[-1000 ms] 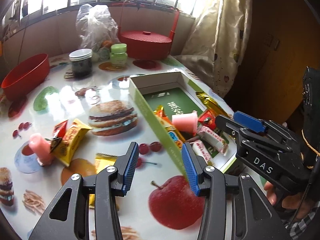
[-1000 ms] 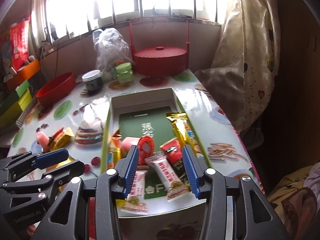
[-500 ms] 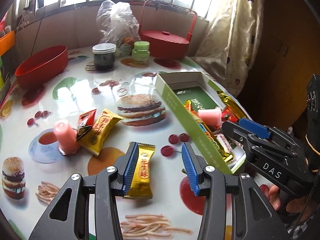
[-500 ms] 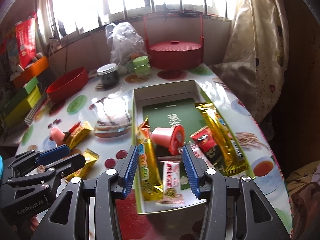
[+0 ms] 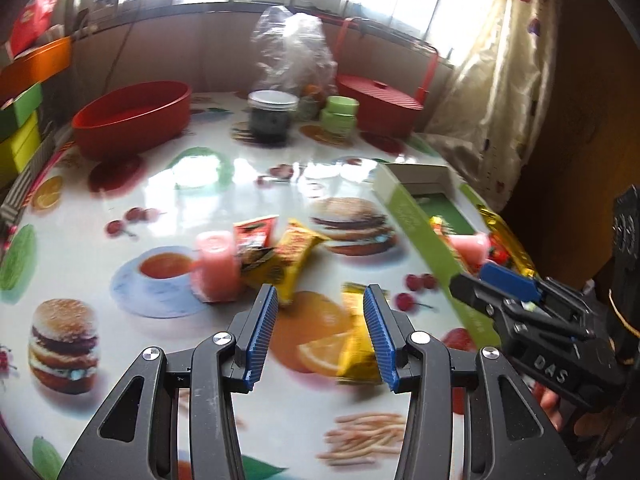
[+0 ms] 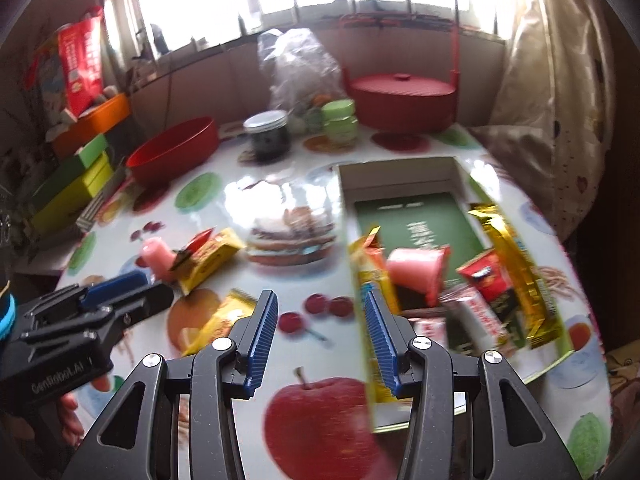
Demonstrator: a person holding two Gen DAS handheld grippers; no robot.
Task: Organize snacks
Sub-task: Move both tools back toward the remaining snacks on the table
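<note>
Yellow snack packet is lying on the table at one o'clock of the wide-open left gripper, which is probably lining up to grasp it for the green box, while the right gripper is hovering wide and empty.

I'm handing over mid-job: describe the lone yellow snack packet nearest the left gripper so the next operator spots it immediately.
Start at the green box on the right of the table, then move left onto the printed orange slice. The yellow packet lies flat there, by the open left gripper. Unlike the other yellow packet, which is bunched with a pink jelly cup and red sachet, it lies alone.
</note>
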